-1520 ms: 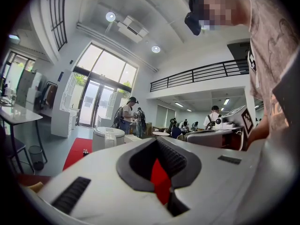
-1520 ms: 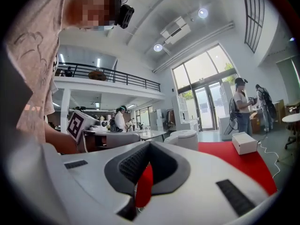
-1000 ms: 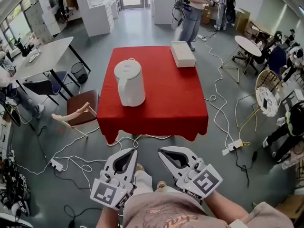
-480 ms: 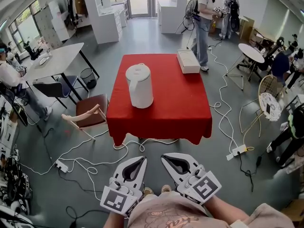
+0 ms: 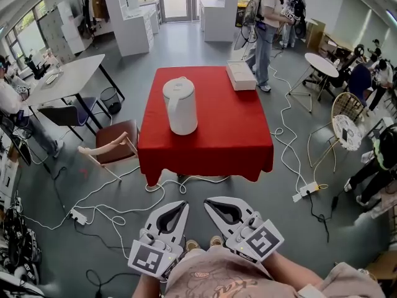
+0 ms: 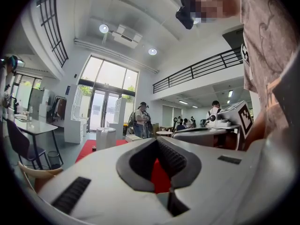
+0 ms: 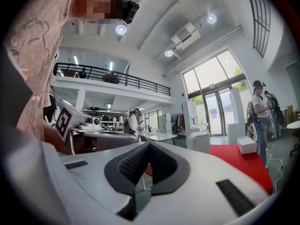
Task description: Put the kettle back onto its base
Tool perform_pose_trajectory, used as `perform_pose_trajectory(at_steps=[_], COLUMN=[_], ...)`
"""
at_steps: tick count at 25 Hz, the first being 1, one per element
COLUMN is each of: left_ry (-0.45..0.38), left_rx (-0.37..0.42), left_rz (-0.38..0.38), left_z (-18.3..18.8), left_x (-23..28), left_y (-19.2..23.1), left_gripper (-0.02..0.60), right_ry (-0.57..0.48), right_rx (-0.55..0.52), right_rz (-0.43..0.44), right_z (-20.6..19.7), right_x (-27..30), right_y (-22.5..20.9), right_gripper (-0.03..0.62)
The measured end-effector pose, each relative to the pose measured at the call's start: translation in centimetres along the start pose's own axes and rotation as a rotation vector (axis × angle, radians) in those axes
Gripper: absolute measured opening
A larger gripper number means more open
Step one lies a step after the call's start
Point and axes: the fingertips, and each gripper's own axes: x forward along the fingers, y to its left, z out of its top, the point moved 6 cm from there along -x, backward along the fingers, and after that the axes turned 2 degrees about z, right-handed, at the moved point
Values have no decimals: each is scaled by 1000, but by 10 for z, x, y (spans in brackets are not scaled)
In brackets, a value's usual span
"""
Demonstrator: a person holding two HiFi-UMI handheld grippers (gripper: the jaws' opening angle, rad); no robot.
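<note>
A white kettle (image 5: 180, 106) stands upright on the left half of a red-clothed table (image 5: 217, 135); no separate base shows under it. Both grippers hang low in front of the person, well short of the table's near edge. My left gripper (image 5: 182, 205) and right gripper (image 5: 209, 202) are side by side, jaws shut with nothing in them. In the left gripper view the shut left gripper (image 6: 157, 139) points toward the distant kettle (image 6: 105, 138). From the right gripper (image 7: 149, 143), also shut, the kettle (image 7: 199, 142) appears far off.
A white box (image 5: 240, 75) lies at the table's far right corner. A brown chair (image 5: 110, 143) stands left of the table, and cables (image 5: 118, 210) trail over the floor between me and it. People stand beyond the table (image 5: 263, 23); other tables and chairs lie to both sides.
The whole view has shifted slightly as the person moves. Both grippers stay shut, side by side and low. The kettle has not moved on the table.
</note>
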Motion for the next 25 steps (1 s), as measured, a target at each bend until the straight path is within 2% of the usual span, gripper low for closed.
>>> perform_pose_trajectory(at_steps=[16, 21, 25], left_ry=[9, -43, 2], left_rx=[-7, 12, 0], left_rz=[26, 59, 55], left_z=[-5, 2, -4], left_x=[-16, -17, -21], left_y=[0, 2, 3], left_gripper=[-3, -3, -3], right_ry=[3, 6, 4], right_rx=[20, 22, 23], right_rz=[43, 54, 64], right_z=[-3, -3, -2], right_x=[5, 6, 10], right_y=[8, 10, 12], right_gripper=[3, 3, 3])
